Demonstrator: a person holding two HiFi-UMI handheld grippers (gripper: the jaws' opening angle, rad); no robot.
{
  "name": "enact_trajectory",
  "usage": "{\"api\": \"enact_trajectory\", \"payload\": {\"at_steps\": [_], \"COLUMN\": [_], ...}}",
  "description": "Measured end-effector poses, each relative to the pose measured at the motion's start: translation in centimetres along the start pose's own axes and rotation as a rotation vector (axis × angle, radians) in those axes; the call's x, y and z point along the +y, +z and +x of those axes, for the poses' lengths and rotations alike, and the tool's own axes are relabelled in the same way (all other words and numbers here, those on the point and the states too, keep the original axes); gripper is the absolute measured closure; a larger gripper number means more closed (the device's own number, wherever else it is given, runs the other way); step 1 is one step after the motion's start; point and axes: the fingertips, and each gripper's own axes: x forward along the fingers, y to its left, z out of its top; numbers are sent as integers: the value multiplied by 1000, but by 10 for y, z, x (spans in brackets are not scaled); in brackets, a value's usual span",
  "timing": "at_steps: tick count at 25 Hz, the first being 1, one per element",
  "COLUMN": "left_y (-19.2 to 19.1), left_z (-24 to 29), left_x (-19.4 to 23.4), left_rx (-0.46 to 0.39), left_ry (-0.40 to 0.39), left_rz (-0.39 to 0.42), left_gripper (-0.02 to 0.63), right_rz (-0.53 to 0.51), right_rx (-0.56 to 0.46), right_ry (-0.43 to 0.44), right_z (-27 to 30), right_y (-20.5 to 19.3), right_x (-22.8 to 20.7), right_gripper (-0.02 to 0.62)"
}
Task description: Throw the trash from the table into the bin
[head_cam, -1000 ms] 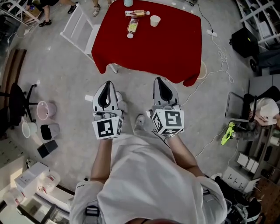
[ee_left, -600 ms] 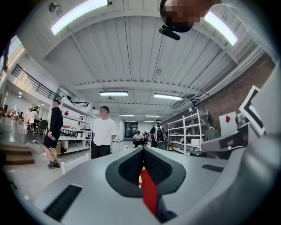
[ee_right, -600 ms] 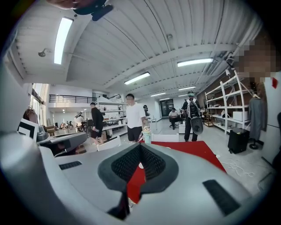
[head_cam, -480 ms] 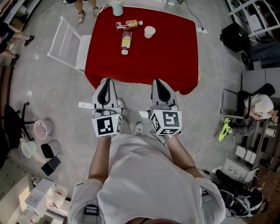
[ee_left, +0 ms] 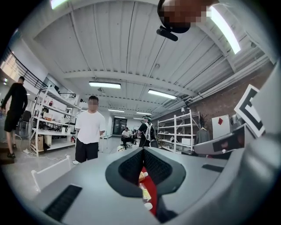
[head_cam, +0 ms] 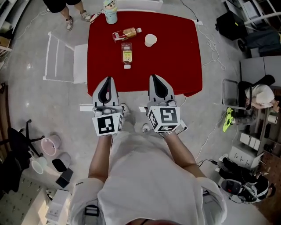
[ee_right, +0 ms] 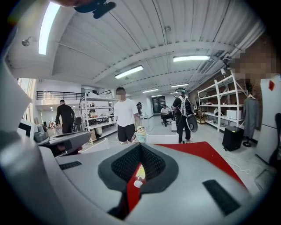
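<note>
The red table (head_cam: 180, 61) stands straight ahead of the person, and all the trash lies on its far half. An amber bottle (head_cam: 125, 34) lies on its side. Just nearer the person lies a clear bottle (head_cam: 127, 54) with a yellow label, its white cap pointing toward them. A paper cup (head_cam: 150, 40) sits to the right of both, though from overhead it is hard to tell whether it stands or has tipped over. A lidded tub (head_cam: 110, 10) with a cartoon figure on top stands upright at the far left corner. The left gripper (head_cam: 106, 79) and the right gripper (head_cam: 156, 77) are held side by side in front of the person's chest. Their tips overlap the near edge of the cloth in the head view and are well apart from every item. In each gripper's own view the jaws are pressed together at the tips with nothing between them (only a sliver of red cloth and the bottles shows through the slot below the pads). A white chair (head_cam: 61, 57) stands beside the table's left side. A cluster of small bins (head_cam: 48, 145), one of them pink, sits on the floor far to the left, well apart from the table.
</note>
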Motion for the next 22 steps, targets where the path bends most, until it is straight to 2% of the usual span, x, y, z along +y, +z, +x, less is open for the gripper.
{"api": "enact_trajectory", "payload": {"at_steps": [5, 10, 15, 18, 22], "left_y": [-2, -15, -29, -38, -48], "left_z": [39, 64, 84, 95, 107], "left_x": [20, 40, 56, 61, 68], "left_rx": [-4, 21, 39, 57, 74], "left_ry": [-54, -74, -80, -92, -111], "left_rz": [-6, -42, -53, -61, -68], "left_gripper": [603, 603, 603, 603, 603], "right_rz": [20, 49, 96, 101, 93], "right_rx": [37, 104, 223, 319, 415], "right_ry": [-38, -55, -60, -71, -83], "right_z": [49, 101, 157, 186, 213], "right_y": [-7, -29, -74, -111, -149], "right_x": [-1, 1, 4, 5, 8], "right_gripper": [598, 586, 417, 337, 267]}}
